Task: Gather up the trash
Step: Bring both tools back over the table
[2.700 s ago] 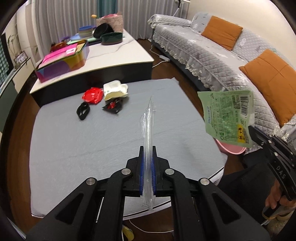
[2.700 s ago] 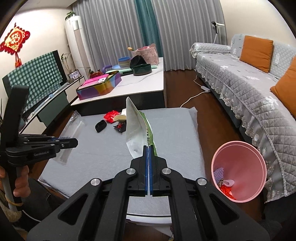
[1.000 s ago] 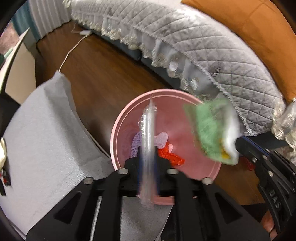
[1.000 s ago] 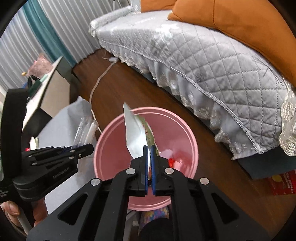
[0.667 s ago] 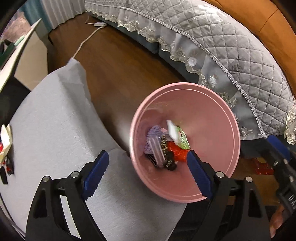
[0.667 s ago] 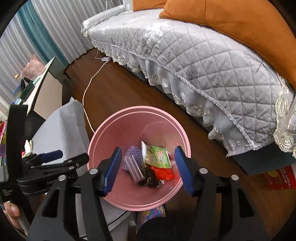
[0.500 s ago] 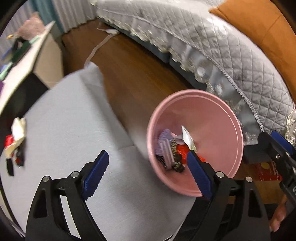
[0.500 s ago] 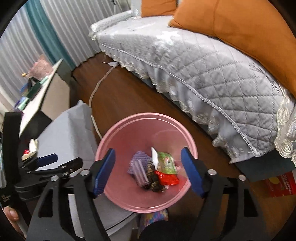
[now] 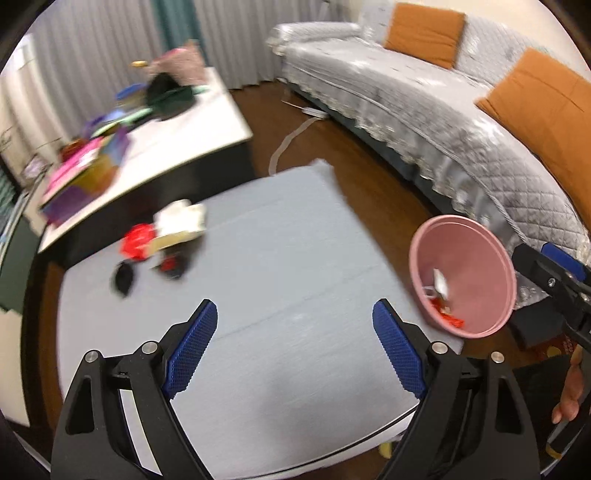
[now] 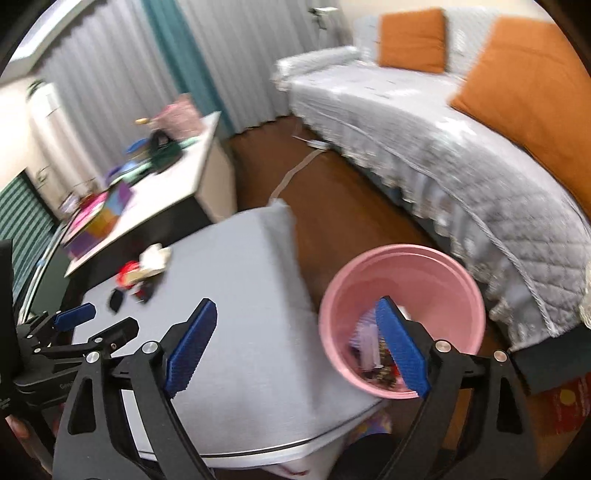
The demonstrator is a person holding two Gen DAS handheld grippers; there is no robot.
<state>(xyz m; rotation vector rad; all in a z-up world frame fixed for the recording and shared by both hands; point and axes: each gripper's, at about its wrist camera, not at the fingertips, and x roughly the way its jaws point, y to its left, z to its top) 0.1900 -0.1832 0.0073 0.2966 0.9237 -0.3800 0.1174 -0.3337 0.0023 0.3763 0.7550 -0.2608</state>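
With both the left gripper (image 9: 294, 341) and right gripper (image 10: 295, 341) spread apart and empty, right one widening, a hasty grab could scatter the trash pile (image 9: 162, 242) at ten o'clock on the worktop (image 9: 280, 258), far from the pink bin (image 10: 402, 291)

1 pink bin (image 9: 495, 258), 2 orange cushions (image 9: 424, 33). Approx 4 trash bits (image 9: 162, 240) on 1 grey worktop (image 9: 280, 258). 2 tools (image 9: 293, 347).

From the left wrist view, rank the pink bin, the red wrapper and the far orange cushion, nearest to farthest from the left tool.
1. Pink bin, right, beside the grey table.
2. Red wrapper, left, on the table's far side.
3. Far orange cushion, on the sofa, top right.
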